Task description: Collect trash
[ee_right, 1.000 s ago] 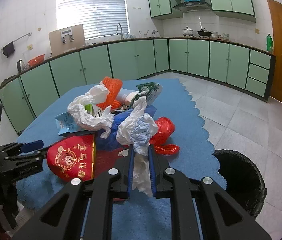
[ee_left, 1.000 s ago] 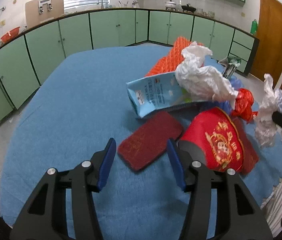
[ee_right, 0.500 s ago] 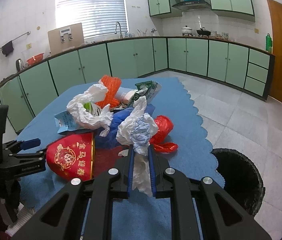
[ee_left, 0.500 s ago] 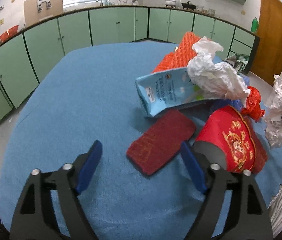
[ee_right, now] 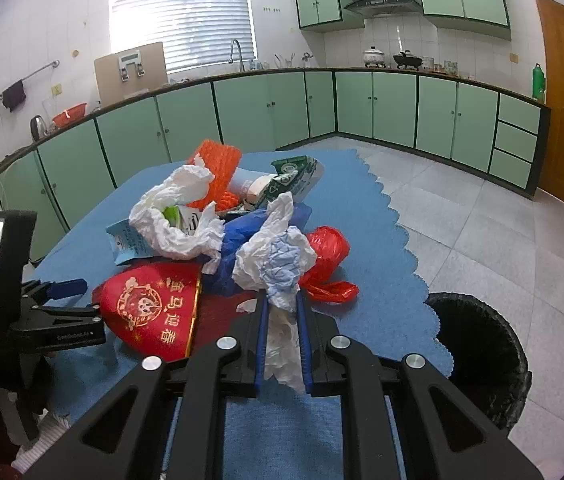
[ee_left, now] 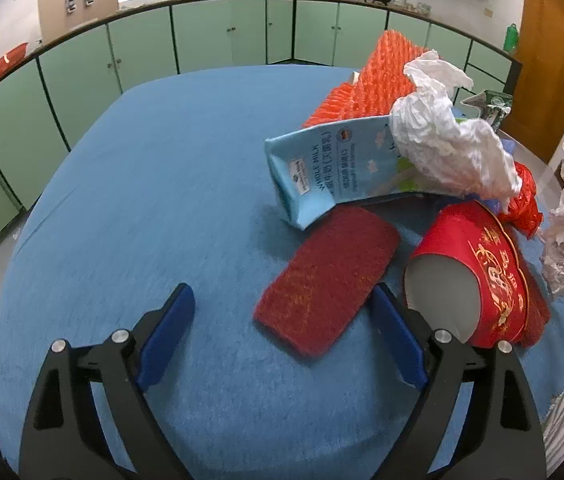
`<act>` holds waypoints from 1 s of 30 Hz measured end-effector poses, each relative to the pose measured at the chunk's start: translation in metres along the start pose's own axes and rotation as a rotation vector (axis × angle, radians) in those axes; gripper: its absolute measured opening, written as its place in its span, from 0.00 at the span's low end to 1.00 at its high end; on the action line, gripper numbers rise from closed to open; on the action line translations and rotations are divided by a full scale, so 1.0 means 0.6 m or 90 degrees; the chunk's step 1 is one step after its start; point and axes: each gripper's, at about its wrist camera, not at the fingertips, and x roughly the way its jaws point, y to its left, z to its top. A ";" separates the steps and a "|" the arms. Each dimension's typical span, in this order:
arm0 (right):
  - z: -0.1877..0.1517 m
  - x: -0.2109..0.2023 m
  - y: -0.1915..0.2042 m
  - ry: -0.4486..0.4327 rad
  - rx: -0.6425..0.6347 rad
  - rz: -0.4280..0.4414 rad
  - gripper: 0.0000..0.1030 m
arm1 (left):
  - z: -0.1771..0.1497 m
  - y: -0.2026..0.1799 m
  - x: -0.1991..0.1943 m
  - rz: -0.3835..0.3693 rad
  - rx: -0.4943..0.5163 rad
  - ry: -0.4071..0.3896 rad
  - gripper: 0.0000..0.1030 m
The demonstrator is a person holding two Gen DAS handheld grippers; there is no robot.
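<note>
The left gripper point(ee_left: 282, 322) is opening its fingers wide around the near end of a dark red scouring pad point(ee_left: 328, 280) lying lower centre on the blue desk point(ee_left: 141, 200), not pressing it, while the right gripper point(ee_right: 282, 300) pinches a crumpled white tissue point(ee_right: 275, 258) at centre frame.

- Table cloth point(ee_left: 129, 208): blue, matt, finely napped fabric.
- Dark red pad point(ee_left: 328, 276), on the cloth: rough, fuzzy fibre.
- Milk carton point(ee_left: 330, 168), just behind the pad: smooth printed card.
- White wad point(ee_left: 446, 144), on the carton: crumpled matt paper.
- Red bag point(ee_right: 328, 254): glossy thin plastic.
- Bin point(ee_right: 482, 356), beside the table: shiny black liner.
</note>
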 end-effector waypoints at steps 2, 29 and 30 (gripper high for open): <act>0.001 0.000 0.000 0.000 0.000 0.001 0.14 | 0.000 -0.004 -0.004 -0.004 0.005 -0.004 0.76; 0.028 -0.064 -0.022 -0.051 0.030 0.017 0.14 | 0.018 -0.047 -0.194 -0.011 -0.055 -0.122 0.50; 0.029 -0.069 -0.027 -0.055 0.032 0.013 0.14 | 0.019 -0.054 -0.199 -0.016 -0.049 -0.128 0.50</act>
